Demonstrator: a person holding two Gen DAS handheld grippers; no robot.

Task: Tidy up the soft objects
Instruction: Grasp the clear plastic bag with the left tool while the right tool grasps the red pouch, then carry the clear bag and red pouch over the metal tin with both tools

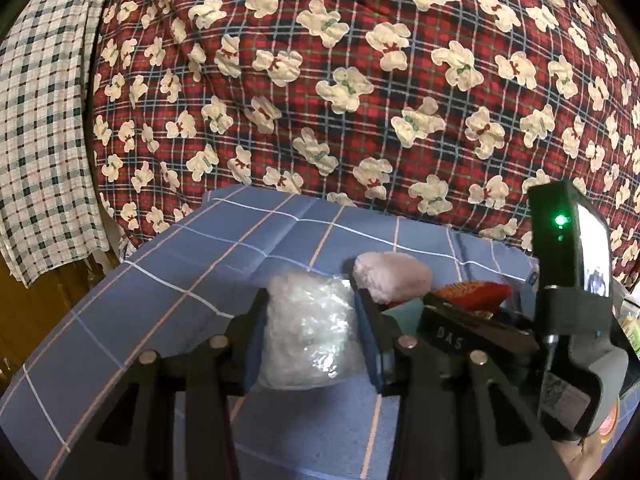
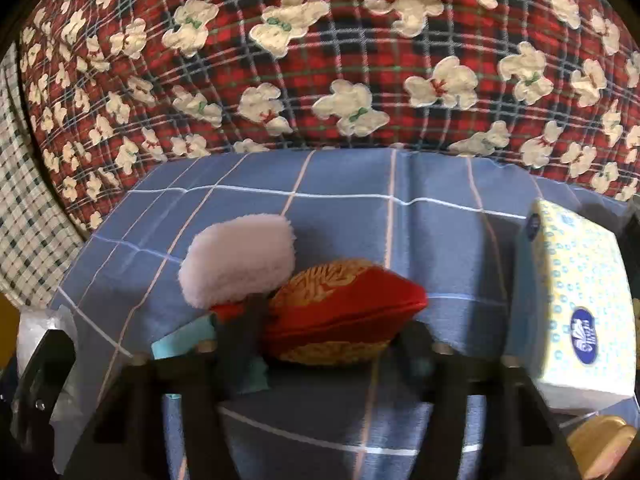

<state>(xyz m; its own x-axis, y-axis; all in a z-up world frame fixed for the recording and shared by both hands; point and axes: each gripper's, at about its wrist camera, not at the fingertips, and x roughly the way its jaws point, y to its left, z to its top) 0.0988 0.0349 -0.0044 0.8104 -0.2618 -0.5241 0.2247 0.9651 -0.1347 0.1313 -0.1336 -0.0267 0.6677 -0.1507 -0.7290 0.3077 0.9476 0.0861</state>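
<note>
Red cushion | between right tool fingers, touching both

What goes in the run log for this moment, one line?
left gripper: shut on clear plastic bag | right gripper: shut on red embroidered pouch | fluffy white pad: beside pouch, on blue sheet

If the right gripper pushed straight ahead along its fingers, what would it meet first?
The red embroidered pouch, already between the right gripper's fingers. Past it lies blue checked cloth, then the teddy-print quilt; depth is uncertain.

Two close wrist views, angled down over a blue checked sheet, both sharing the pink pad.
</note>
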